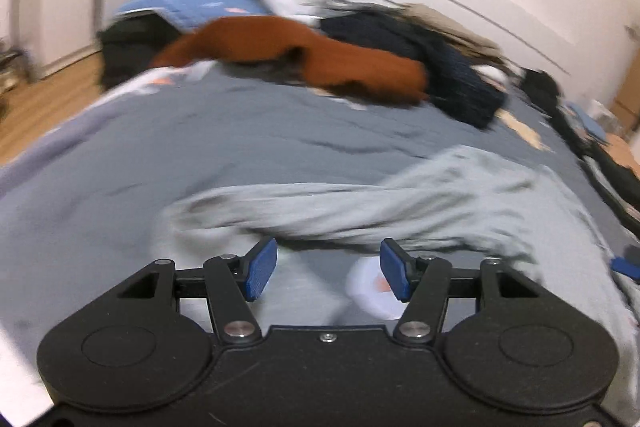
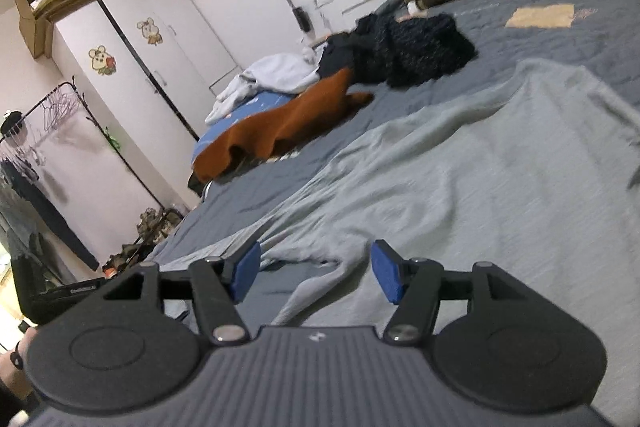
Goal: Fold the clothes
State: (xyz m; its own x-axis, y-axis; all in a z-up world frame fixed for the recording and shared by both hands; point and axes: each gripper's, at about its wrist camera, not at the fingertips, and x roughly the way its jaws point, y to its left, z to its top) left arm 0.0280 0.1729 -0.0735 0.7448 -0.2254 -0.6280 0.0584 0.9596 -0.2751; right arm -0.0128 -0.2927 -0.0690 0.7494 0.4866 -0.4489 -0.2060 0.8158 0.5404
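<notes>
The left gripper [image 1: 328, 269] and right gripper [image 2: 314, 273] both hover with blue pads apart, gripping nothing. The crumpled pale grey-green cotton garment [image 2: 460, 167] lies spread on the slate-blue quilted bed [image 1: 180, 131], a rust-brown knitted sweater [image 1: 280, 51] at twelve o'clock beyond it.

The left gripper [image 1: 328, 269] hangs over the bed [image 1: 120, 155], its blue pads [image 1: 262, 269] standing apart with nothing between them. Just beyond the gripper a pale grey garment [image 1: 360, 203] lies rumpled across the bed's dark grey cover. Farther back on the bed lie a rust-brown garment [image 1: 280, 47] and, touching it, a dark navy one [image 1: 452, 67].
</notes>
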